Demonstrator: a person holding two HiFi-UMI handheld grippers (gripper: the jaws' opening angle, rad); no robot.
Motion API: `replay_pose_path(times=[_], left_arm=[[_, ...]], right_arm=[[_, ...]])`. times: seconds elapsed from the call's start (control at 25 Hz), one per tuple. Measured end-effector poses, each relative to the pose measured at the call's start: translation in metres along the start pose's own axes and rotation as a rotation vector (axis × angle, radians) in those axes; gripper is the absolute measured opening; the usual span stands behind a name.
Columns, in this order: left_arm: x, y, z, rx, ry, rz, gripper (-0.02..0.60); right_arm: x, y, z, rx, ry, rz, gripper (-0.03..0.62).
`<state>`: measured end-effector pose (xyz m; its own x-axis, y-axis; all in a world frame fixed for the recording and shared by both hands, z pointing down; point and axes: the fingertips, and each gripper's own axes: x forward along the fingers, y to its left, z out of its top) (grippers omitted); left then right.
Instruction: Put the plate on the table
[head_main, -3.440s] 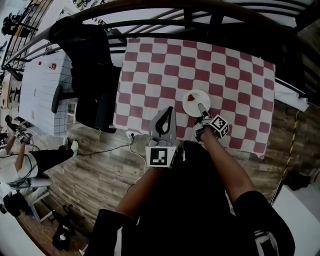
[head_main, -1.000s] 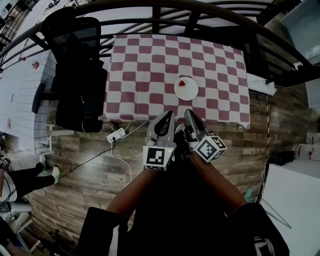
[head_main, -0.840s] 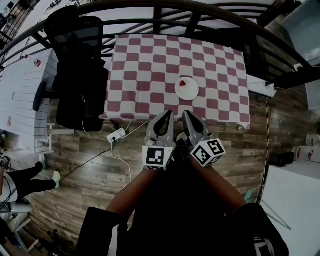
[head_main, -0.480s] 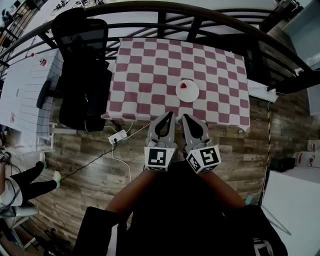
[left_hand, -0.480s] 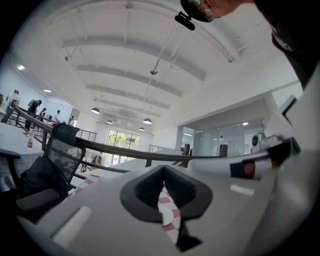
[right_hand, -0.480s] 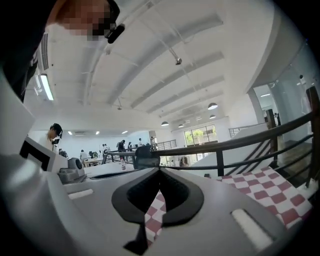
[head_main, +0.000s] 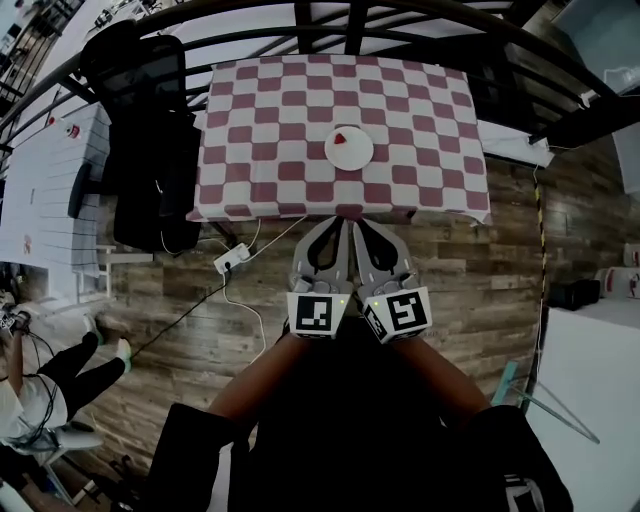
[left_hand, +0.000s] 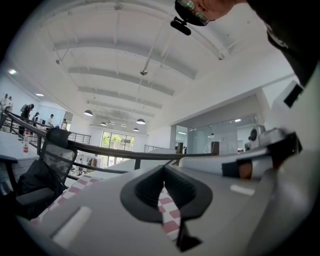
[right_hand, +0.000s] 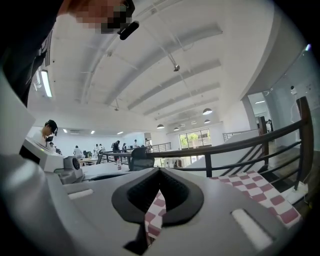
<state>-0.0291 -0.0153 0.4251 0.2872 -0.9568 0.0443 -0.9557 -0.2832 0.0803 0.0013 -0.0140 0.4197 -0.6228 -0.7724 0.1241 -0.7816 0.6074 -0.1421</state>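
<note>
The checked desk (head_main: 262, 120) bore the plate (head_main: 348, 148) near its front edge, upright and settled. The left claw (head_main: 341, 226) and right claw (head_main: 359, 226) hung shut and empty, well apart from it. Only a careless reach might knock it off.

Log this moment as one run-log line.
plate: on table, red piece on it | left gripper: shut, empty | right gripper: shut, empty | both: short of table edge

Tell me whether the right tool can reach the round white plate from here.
Probably not yet: the shut right tool hangs over wooden floor, short of the checked table; nothing blocks the round white plate.
</note>
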Motion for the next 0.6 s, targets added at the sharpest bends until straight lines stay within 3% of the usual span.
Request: replay_pose_path(times=[0.6], left_arm=[[-0.088, -0.09, -0.019, 0.008, 0.036, 0.021, 0.008]], right_arm=[[-0.126, 0.009, -0.036, -0.041, 0.064, -0.038, -0.002]])
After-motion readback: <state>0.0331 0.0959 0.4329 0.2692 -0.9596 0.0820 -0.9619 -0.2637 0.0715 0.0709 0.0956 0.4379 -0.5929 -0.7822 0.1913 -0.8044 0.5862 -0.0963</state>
